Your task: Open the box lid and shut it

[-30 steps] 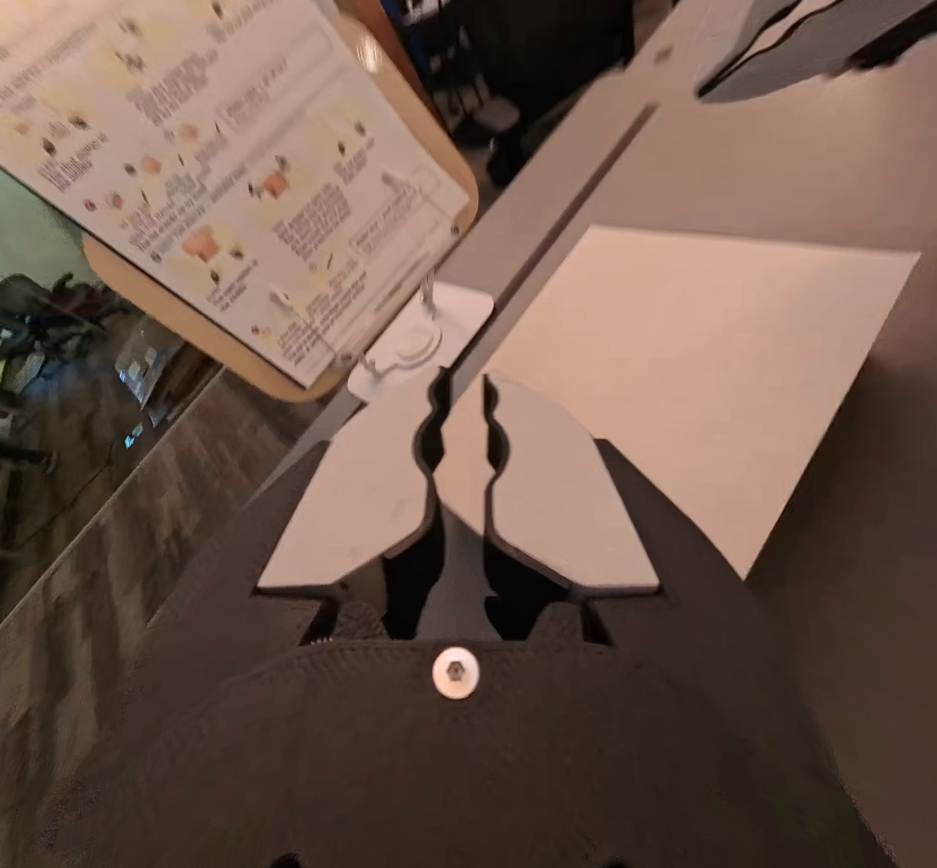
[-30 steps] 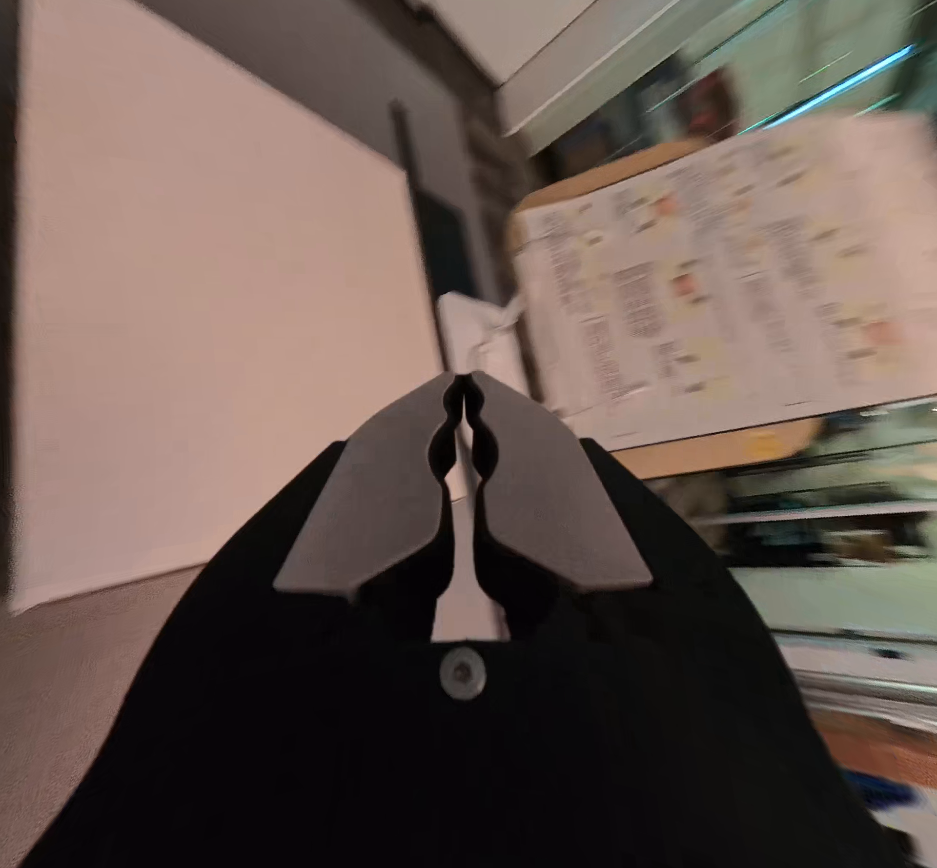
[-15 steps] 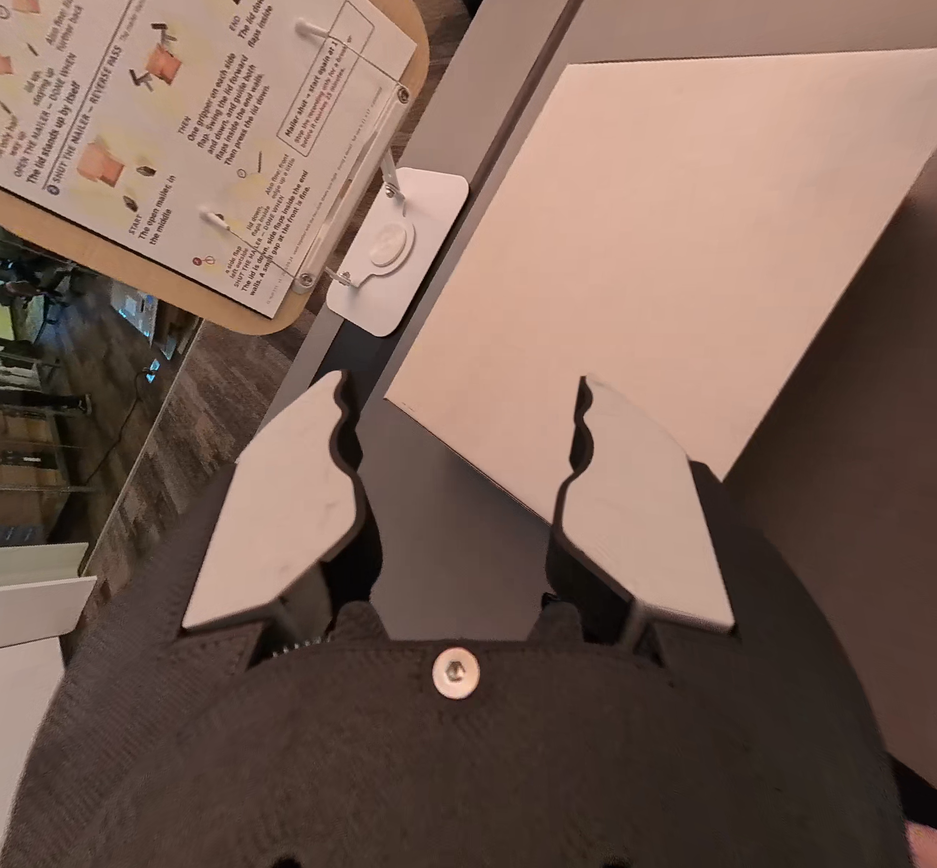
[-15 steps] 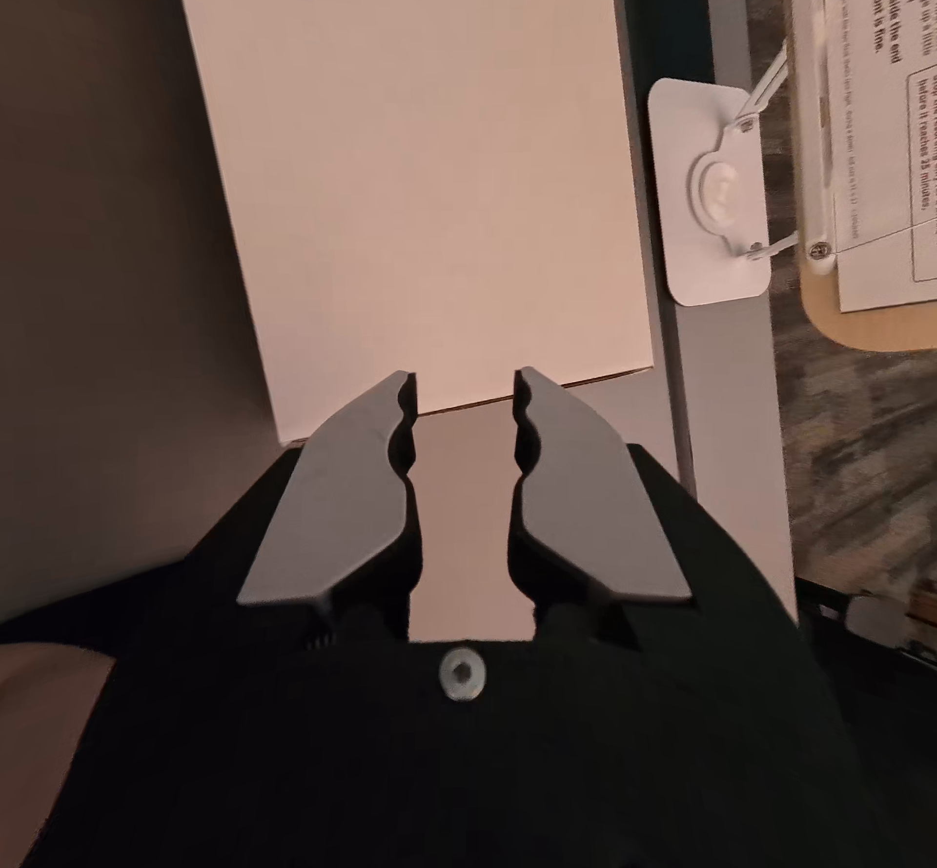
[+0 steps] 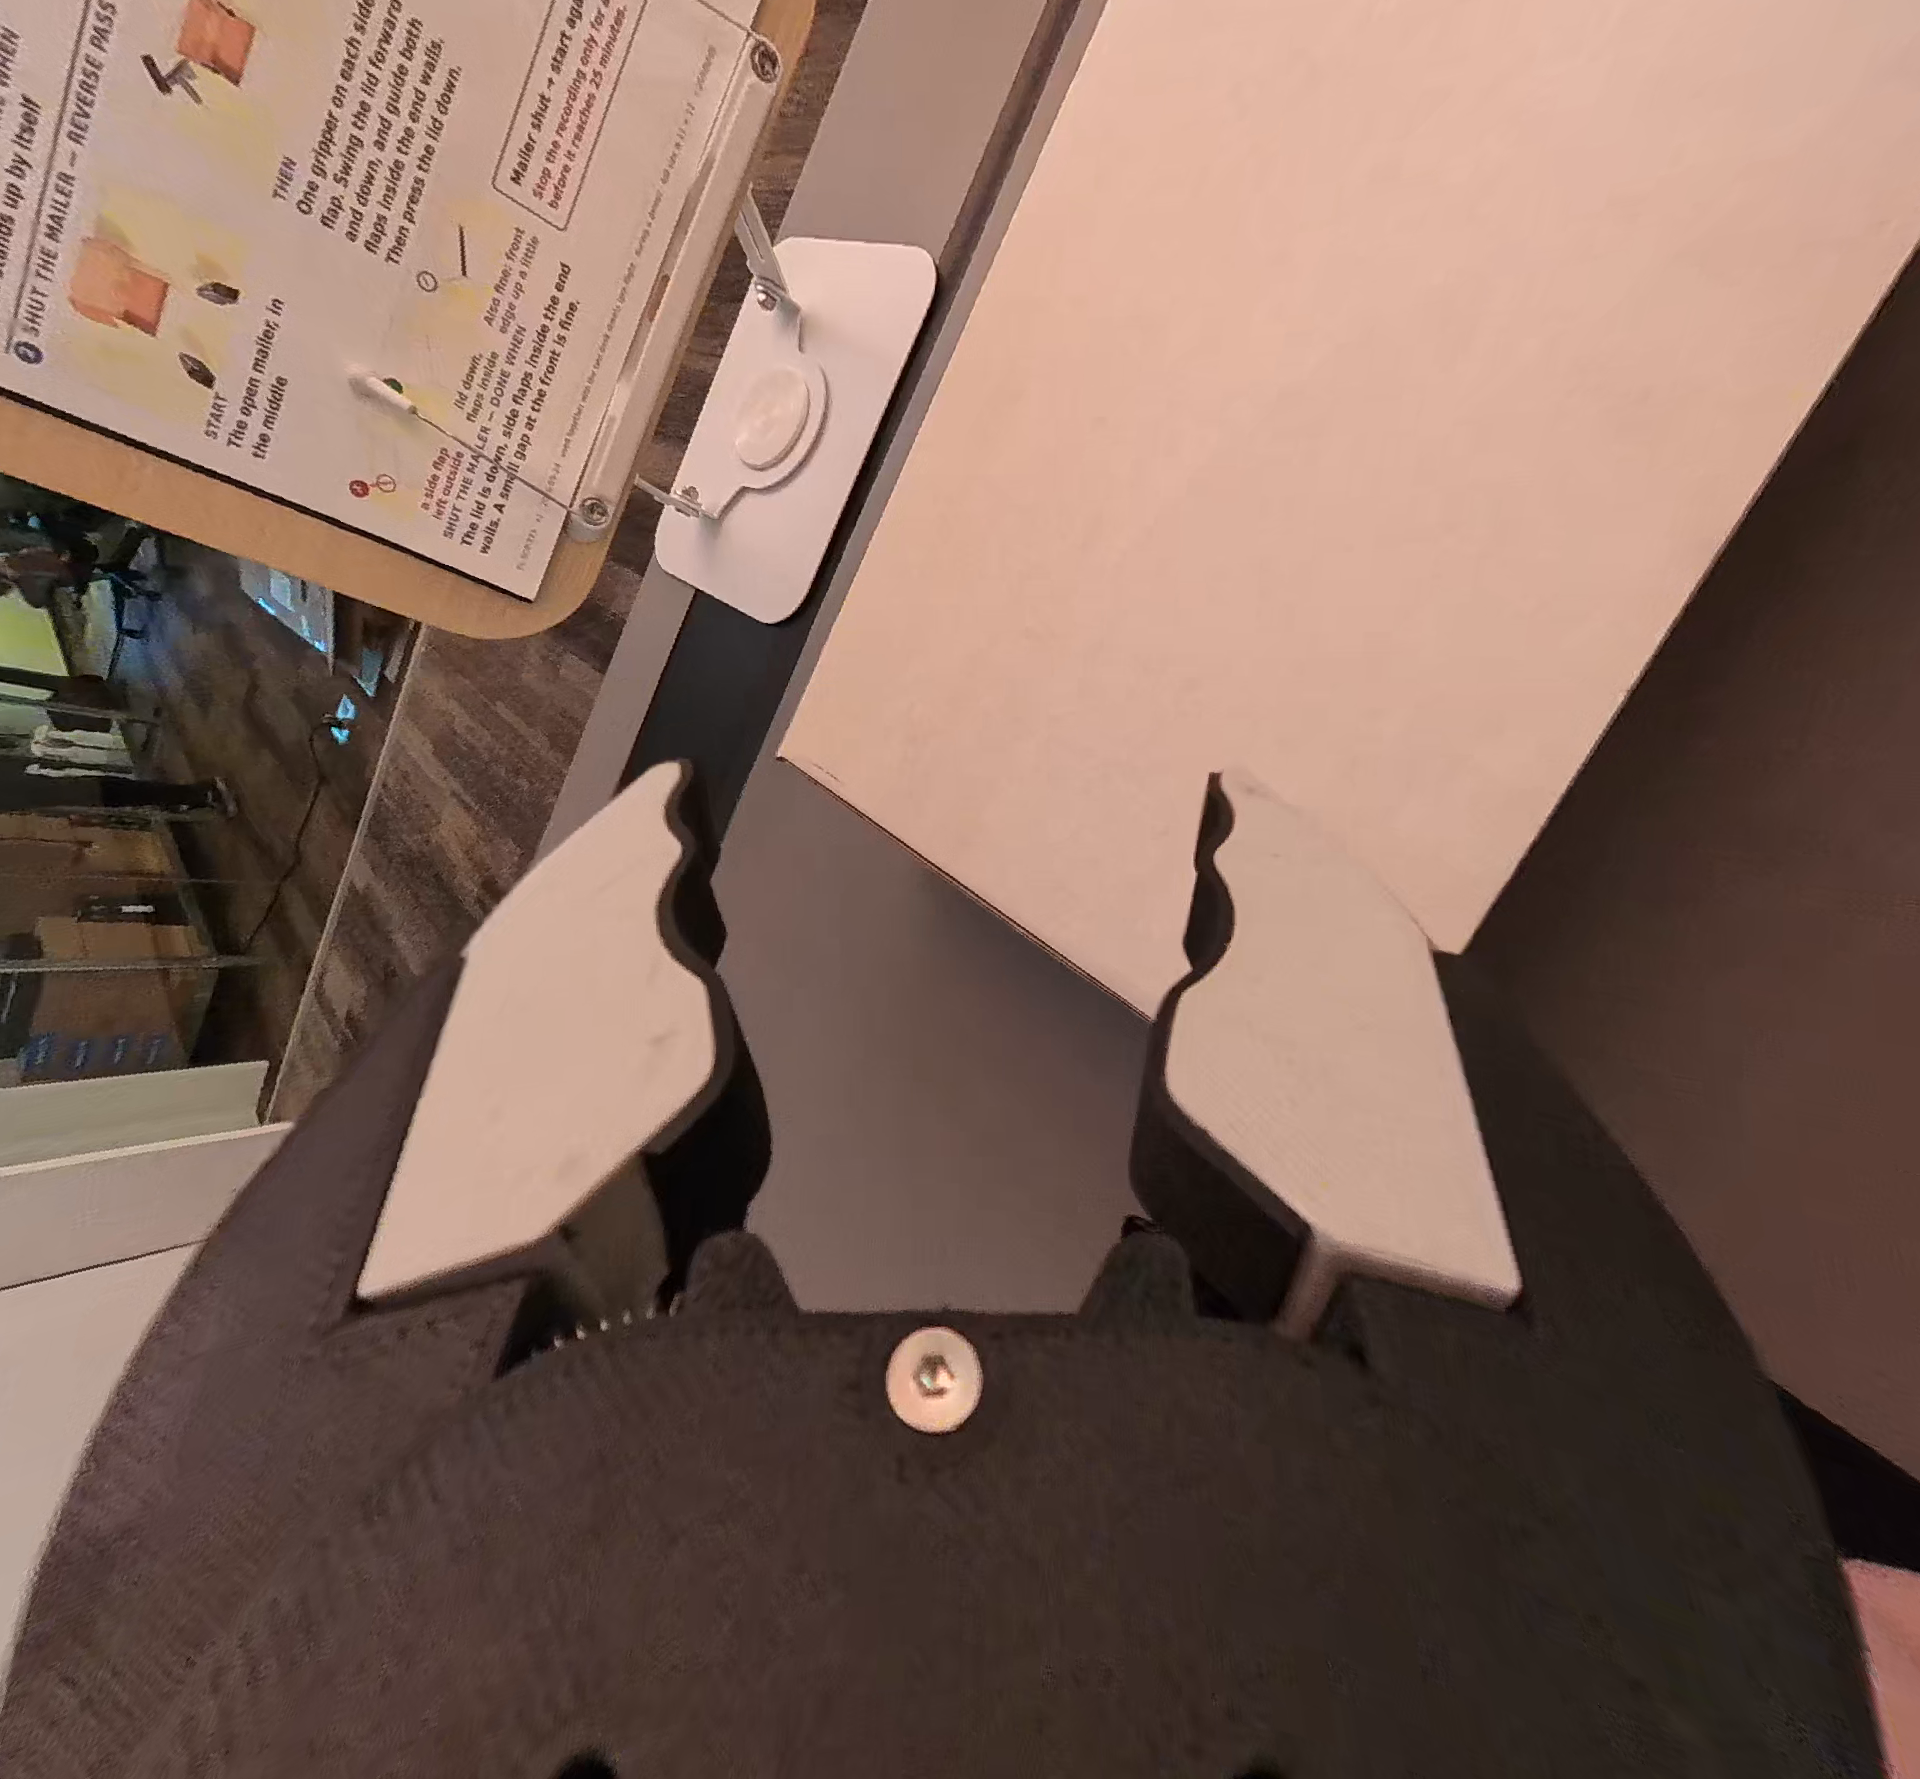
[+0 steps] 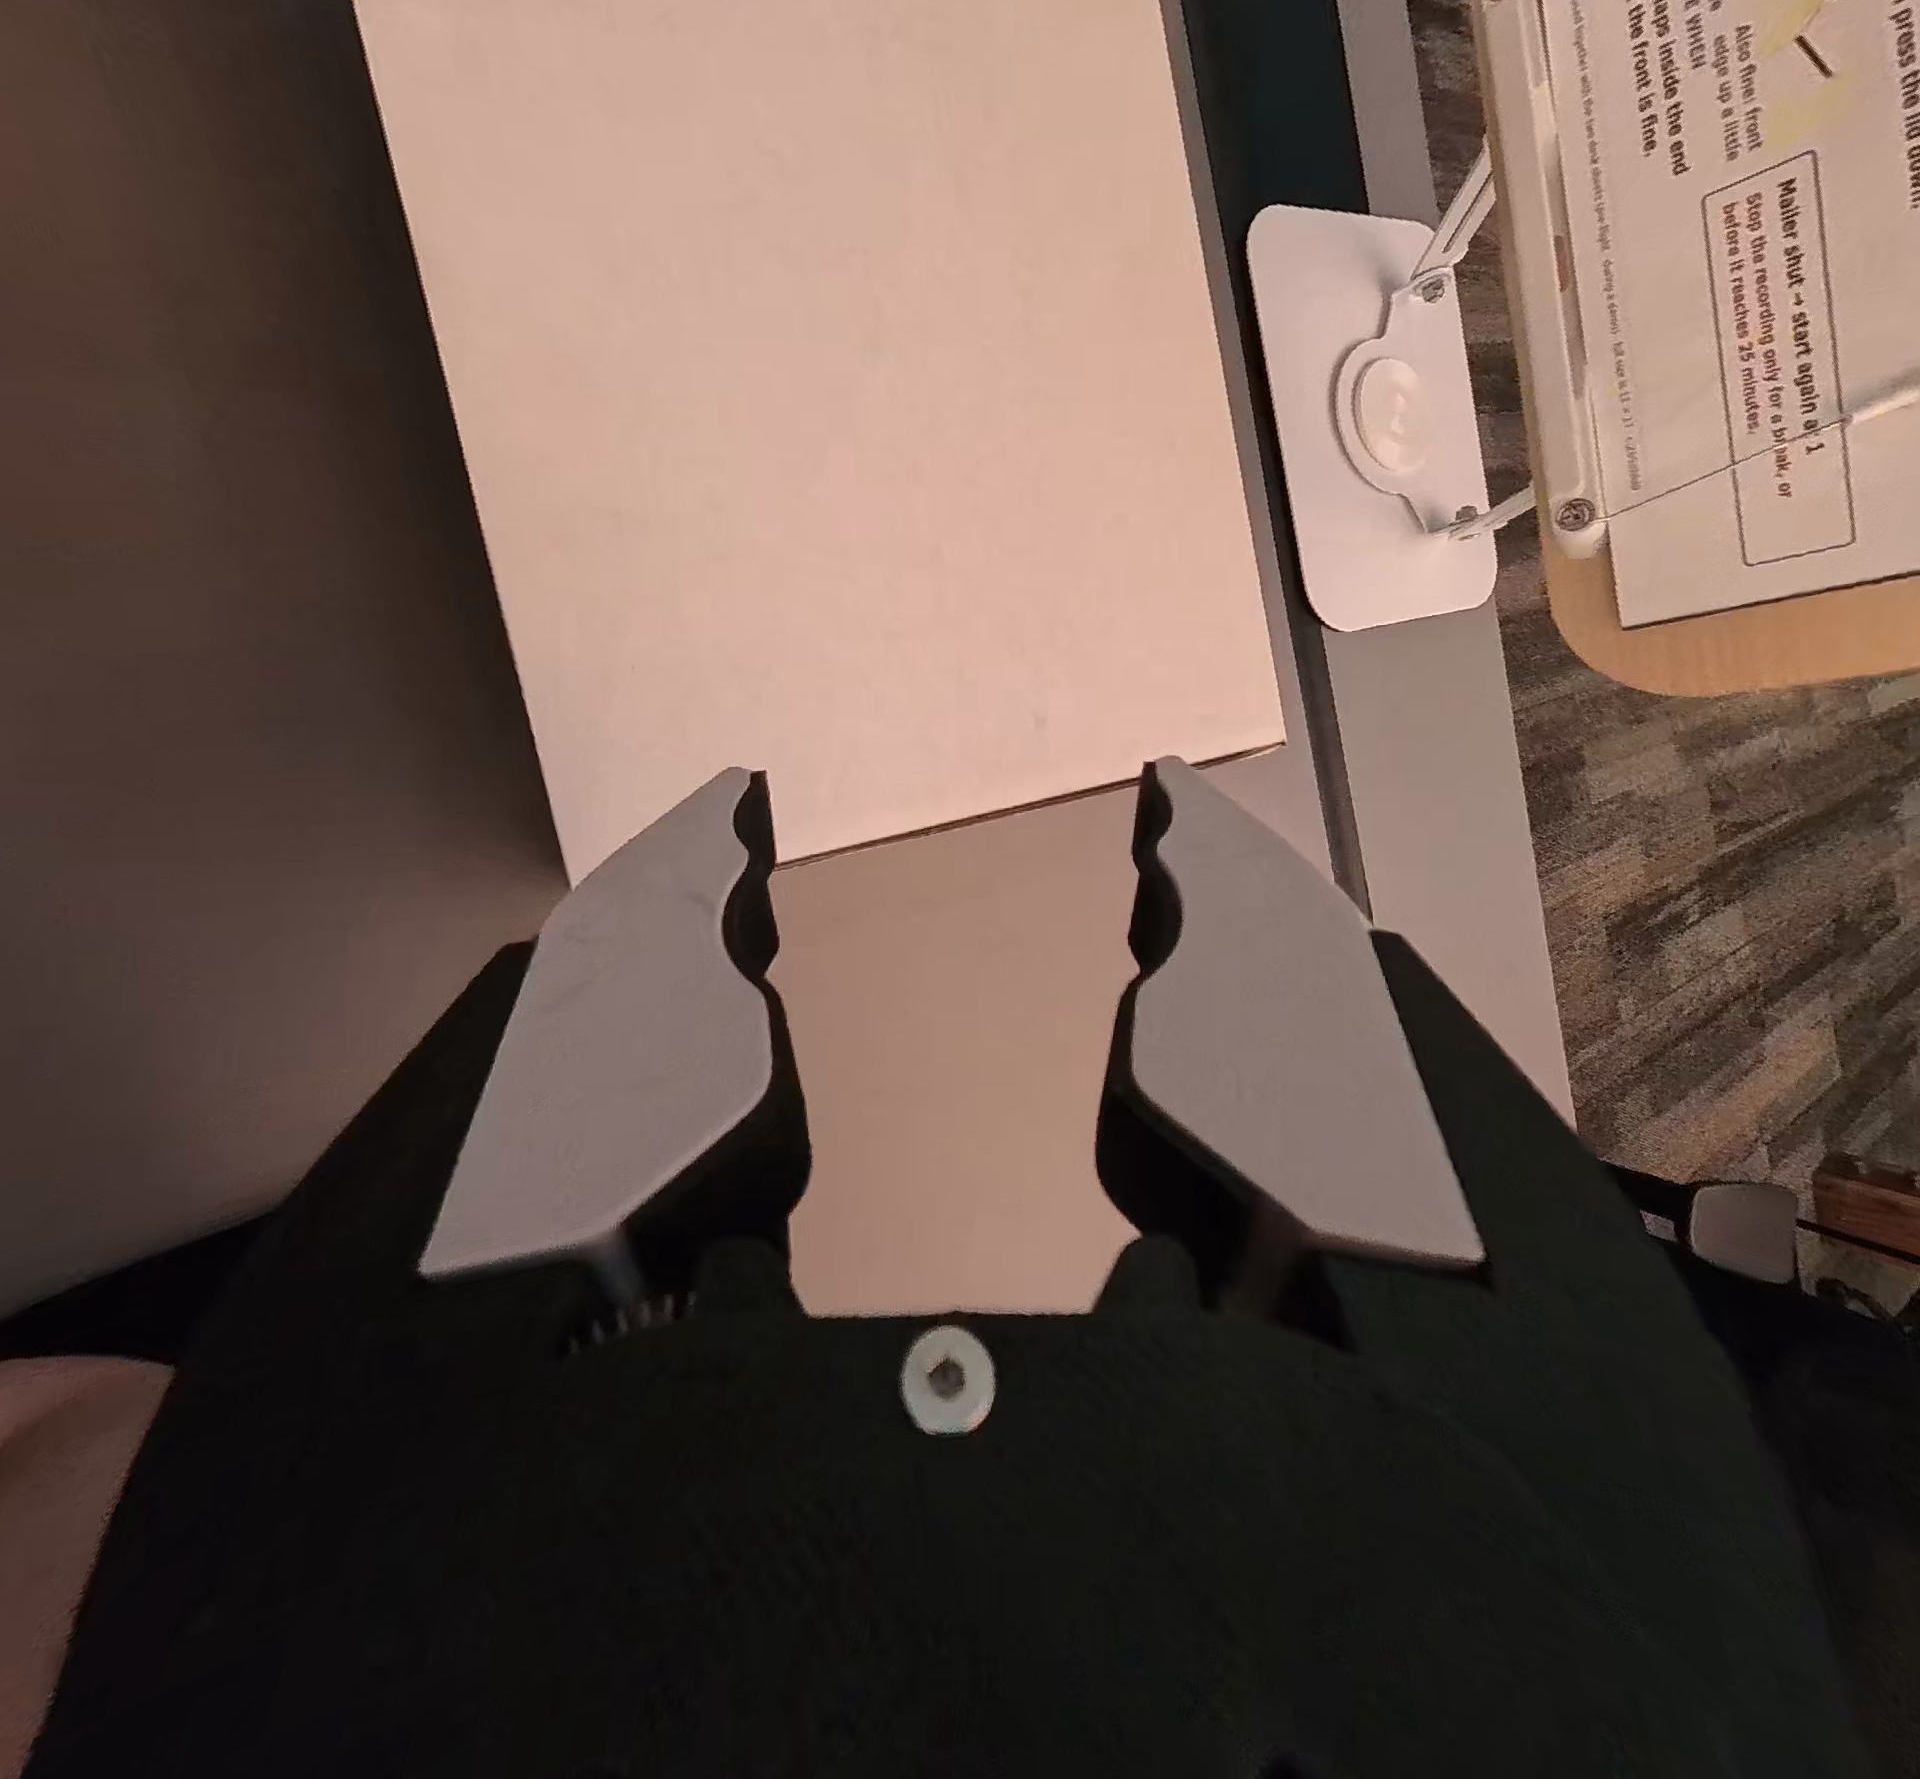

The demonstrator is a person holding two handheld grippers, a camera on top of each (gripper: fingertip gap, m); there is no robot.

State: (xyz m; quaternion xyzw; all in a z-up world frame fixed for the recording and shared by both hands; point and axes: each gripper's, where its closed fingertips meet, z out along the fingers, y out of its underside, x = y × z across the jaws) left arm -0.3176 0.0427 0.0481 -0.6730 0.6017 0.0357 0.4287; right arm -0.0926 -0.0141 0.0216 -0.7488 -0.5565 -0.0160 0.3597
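Observation:
A flat white cardboard box (image 5: 1351, 420) lies shut on the grey table, its plain lid facing up. It also shows in the right wrist view (image 6: 810, 358). My left gripper (image 5: 945, 784) is open and empty, hovering above the box's near edge close to one corner. My right gripper (image 6: 956, 773) is open and empty, its tips right over the box's near edge. Neither gripper touches the box as far as I can tell.
A white stand base (image 5: 800, 430) sits on the table edge beside the box and holds a printed instruction sheet on a wooden board (image 5: 343, 171). Both also show in the right wrist view (image 6: 1371, 420). The table edge (image 6: 1455, 846) drops to carpeted floor.
Both grippers have gone from shut to wide open. Both have tipped down and moved in over the box's near edge.

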